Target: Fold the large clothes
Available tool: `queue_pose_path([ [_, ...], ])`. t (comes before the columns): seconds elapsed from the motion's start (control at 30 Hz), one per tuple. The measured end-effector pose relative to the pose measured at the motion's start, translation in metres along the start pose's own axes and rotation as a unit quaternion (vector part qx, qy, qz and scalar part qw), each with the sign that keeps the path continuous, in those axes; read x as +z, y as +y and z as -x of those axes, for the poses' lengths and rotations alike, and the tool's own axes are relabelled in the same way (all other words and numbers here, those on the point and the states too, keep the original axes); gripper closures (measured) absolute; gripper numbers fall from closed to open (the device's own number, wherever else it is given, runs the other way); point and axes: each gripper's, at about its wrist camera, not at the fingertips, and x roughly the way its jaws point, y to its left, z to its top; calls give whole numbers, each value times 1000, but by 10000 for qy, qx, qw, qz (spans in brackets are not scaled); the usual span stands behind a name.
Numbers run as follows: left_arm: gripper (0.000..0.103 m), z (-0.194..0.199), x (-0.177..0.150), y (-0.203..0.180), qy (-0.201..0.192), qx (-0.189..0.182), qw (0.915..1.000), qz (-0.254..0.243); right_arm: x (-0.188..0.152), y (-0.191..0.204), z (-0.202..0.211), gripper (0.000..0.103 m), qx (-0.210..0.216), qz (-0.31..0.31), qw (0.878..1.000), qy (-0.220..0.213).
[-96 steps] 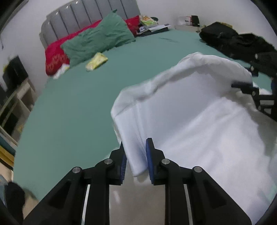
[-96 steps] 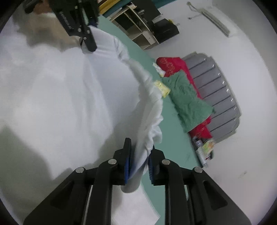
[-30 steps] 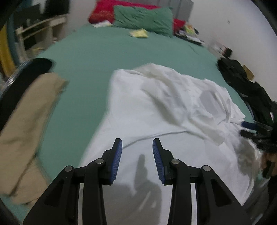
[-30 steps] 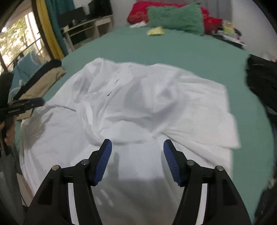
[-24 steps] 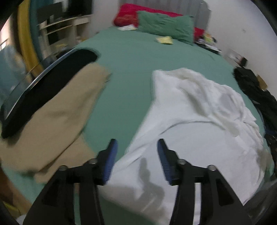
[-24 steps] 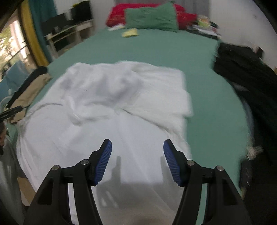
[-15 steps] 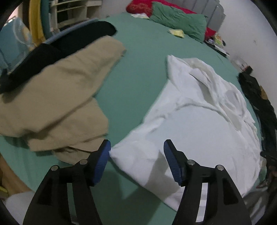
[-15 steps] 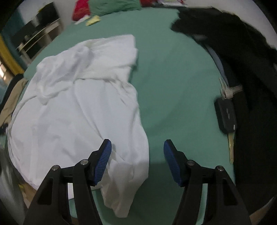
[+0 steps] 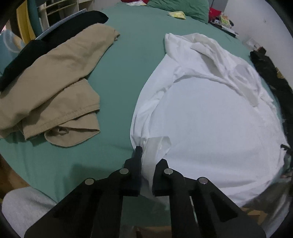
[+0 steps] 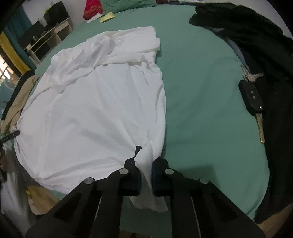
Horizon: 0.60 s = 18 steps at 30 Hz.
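A large white shirt lies spread on the green bed, its crumpled sleeves and collar toward the headboard. My left gripper is shut on the shirt's near left hem corner at the bed's front edge. In the right wrist view the same shirt fills the left half. My right gripper is shut on its near right hem corner, with cloth bunched between the fingers and hanging below them.
Tan trousers and a black garment lie left of the shirt. A black clothes pile and a car key with keyring lie on the right. Pillows sit at the headboard. Shelves stand beyond the bed.
Both grippers were open above the shirt's hem corners half a second ago. Both have dropped to the corners and shut on the cloth.
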Motion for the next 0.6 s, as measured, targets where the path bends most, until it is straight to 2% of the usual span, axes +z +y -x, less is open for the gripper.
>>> queue_pose_path([
  [0.27,96,42,1,-2,-424,-110,9990,-49,-10,1,30,96,234,-93,9995,-213],
  [0.6,96,113,-8,14,-900,-279,9955,-25,-12,-2,89,97,97,260,9984,-485],
])
